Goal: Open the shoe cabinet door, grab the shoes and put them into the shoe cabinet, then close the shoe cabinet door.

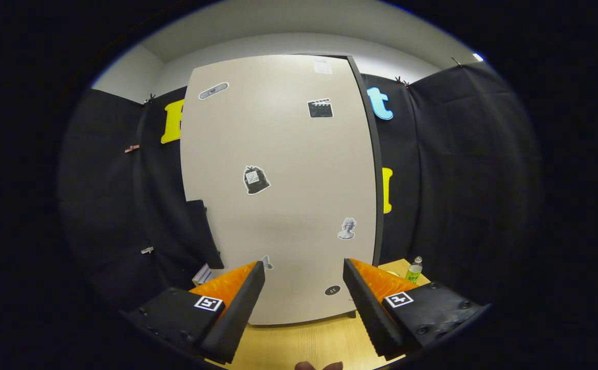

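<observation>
Gripper view, hand-held gripper (pixel 304 272) open, facing seemingly closed shoe cabinet door (pixel 278 190).

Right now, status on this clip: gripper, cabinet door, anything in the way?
Gripper open, holding nothing. Shoe cabinet door shut, just ahead of the fingers. Bottle off beside the door, not in the way.

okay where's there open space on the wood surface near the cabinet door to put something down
The clearest bare patch is the wooden surface between the open fingers of the gripper, running up to the foot of the cabinet door. It is tighter beyond the right finger, where a bottle stands on the wood beside the door's edge.
</observation>
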Action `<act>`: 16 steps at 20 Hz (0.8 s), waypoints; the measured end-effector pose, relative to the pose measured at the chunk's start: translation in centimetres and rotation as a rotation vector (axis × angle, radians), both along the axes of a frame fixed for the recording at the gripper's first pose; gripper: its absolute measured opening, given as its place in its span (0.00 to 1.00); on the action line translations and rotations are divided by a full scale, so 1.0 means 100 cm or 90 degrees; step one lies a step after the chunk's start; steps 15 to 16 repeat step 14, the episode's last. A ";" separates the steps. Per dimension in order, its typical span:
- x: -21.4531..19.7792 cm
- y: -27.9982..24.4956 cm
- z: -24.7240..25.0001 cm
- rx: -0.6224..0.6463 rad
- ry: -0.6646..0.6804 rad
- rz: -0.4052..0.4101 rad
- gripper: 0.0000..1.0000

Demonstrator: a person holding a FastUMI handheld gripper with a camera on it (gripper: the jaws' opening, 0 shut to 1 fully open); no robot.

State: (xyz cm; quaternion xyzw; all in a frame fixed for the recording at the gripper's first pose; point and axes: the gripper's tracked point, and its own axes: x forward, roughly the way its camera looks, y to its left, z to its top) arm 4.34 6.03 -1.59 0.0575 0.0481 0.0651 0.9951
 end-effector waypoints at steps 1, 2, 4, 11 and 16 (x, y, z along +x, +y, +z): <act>0.000 0.000 0.000 0.000 0.001 0.000 0.98; 0.001 0.001 0.000 0.000 0.000 0.000 0.98; 0.001 0.001 0.001 -0.001 0.001 0.000 0.98; -0.002 0.002 0.005 0.000 -0.002 0.000 0.98; -0.003 0.003 0.005 0.001 0.000 -0.001 0.98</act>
